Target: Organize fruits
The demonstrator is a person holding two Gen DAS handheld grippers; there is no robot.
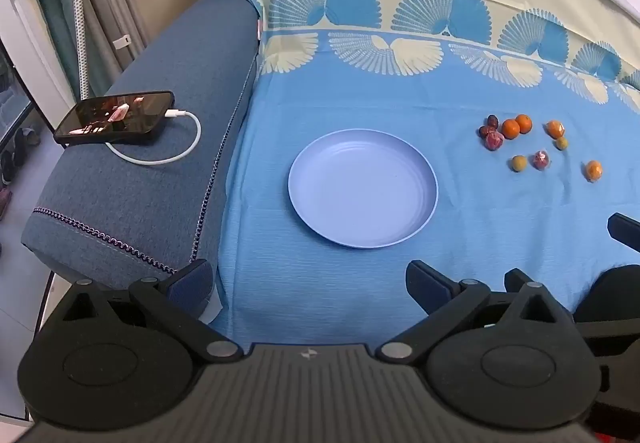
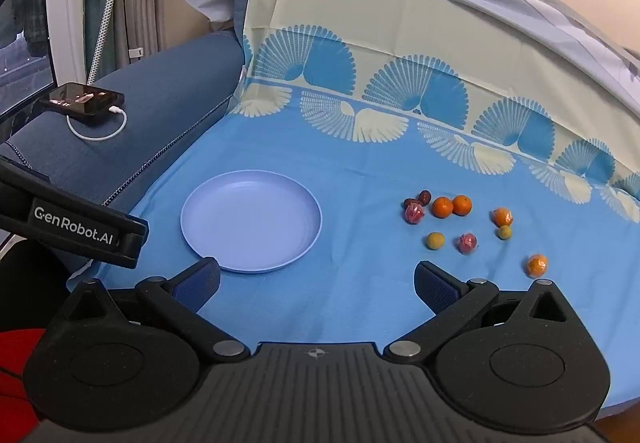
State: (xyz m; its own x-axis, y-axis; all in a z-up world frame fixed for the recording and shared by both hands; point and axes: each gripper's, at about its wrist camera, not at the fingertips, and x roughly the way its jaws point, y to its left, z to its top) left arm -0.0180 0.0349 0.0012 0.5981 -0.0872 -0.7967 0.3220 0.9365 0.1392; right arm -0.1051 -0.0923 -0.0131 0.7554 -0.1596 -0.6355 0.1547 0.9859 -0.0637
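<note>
The left claw stands wide open with nothing between its blue-padded fingers, tilted down over the blue cloth. Just ahead of it lies the plate, pale blue, bare, flat on the cloth. Ahead and to its right, well apart from the plate, the fruits are scattered: two oranges touching side by side, two dark dates at their left, a wrapped red fruit just below the dates, a second wrapped red fruit, two small yellow-green fruits, and two wrapped oranges, one nearer the claw's right finger. Off to its left, on the denim-blue sofa arm, a phone lies screen up with a white cable plugged in.

The right claw is likewise fully spread and holds nothing. Its left finger sits just short of the plate's near rim; whether they touch cannot be told. The fruits lie ahead and to the right of this claw: the nearest wrapped orange just past its right finger, the oranges and dates farthest. The left claw's black body crosses at its left. Beyond everything the cloth rises up the sofa back with a fan pattern.
</note>
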